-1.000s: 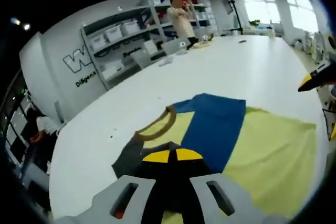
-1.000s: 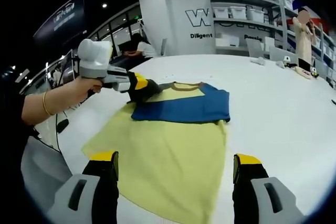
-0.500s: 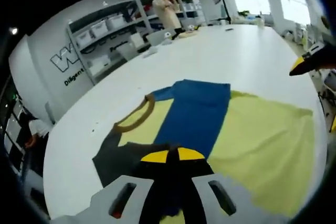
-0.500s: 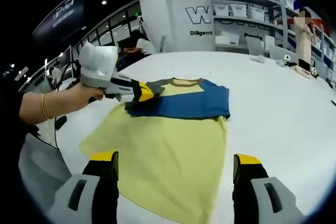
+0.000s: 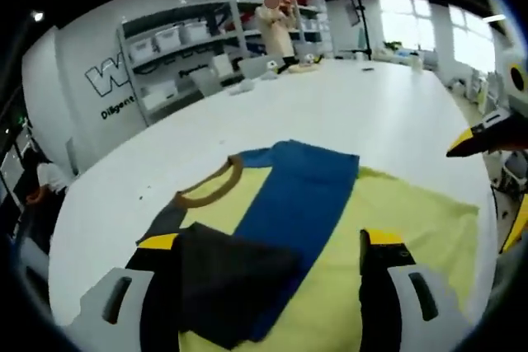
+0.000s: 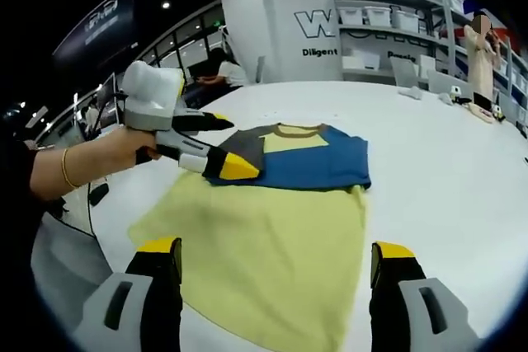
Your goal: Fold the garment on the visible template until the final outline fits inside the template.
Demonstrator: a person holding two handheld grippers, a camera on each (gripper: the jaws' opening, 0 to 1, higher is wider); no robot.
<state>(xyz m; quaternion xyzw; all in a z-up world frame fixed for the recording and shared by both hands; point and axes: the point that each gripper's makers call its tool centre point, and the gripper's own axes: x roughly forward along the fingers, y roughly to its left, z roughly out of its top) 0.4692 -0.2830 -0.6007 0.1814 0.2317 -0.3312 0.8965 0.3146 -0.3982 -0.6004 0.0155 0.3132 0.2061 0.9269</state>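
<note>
A yellow, blue and grey T-shirt (image 6: 285, 204) is lying flat on a white table (image 6: 445, 179), both the left gripper (image 6: 221, 144) and right gripper (image 6: 276, 274) gaping empty; the soft, light cloth is probably best pinched at a hem or sleeve edge.

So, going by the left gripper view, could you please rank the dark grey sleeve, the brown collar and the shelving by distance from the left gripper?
1. Dark grey sleeve, between the jaws.
2. Brown collar, beyond it, left of the blue panel.
3. Shelving, against the far wall.
</note>
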